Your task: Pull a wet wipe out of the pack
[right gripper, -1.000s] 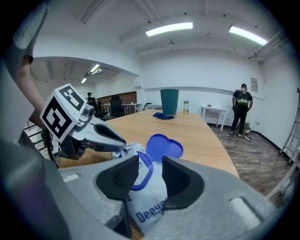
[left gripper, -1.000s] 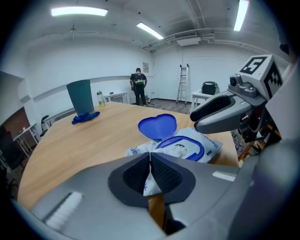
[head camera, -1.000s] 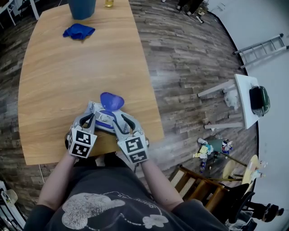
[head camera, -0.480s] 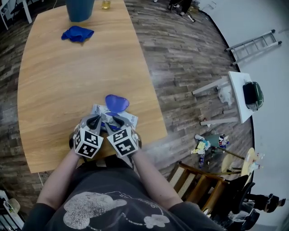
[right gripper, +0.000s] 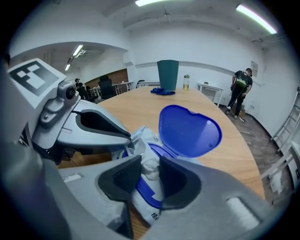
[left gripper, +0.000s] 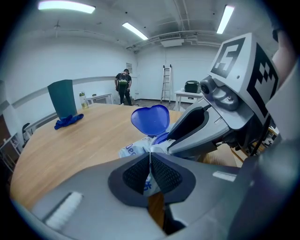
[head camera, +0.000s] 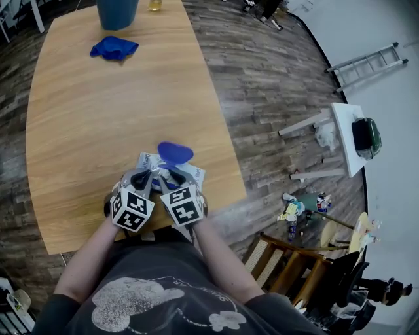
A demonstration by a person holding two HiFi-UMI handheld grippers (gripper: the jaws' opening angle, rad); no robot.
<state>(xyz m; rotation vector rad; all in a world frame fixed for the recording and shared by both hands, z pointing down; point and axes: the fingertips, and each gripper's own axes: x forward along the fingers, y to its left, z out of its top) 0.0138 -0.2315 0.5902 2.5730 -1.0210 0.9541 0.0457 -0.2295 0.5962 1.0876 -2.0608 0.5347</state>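
**A:** Where is the wet wipe pack (head camera: 194, 174)?

**B:** It lies on the wooden table (head camera: 98, 118), close to the near edge, with its blue lid (head camera: 175, 152) flipped up. In the head view both grippers crowd over it, and their marker cubes (head camera: 133, 208) cover the jaws.

**A:** So what does the left gripper (left gripper: 150, 161) have?

**B:** Its own view shows the jaws all but together, pinching the thin film at the end of the pack. The right gripper view shows the same from the side, with those tips on the pack's crimped edge.

**A:** And the right gripper (right gripper: 149, 165)?

**B:** Its jaws have just been closing. They stand narrow over the opening under the lid. A crumpled tuft of white wet wipe (right gripper: 151, 172) fills the gap and touches both pads. Only that view shows the wipe.

**A:** Anything else?

**B:** At the table's far end, well apart, a blue cloth (head camera: 114, 48) lies near a teal bin (head camera: 118, 12). The left gripper view also shows a person (left gripper: 124, 86) standing beyond the table, with a ladder (left gripper: 165, 84) further along the wall.
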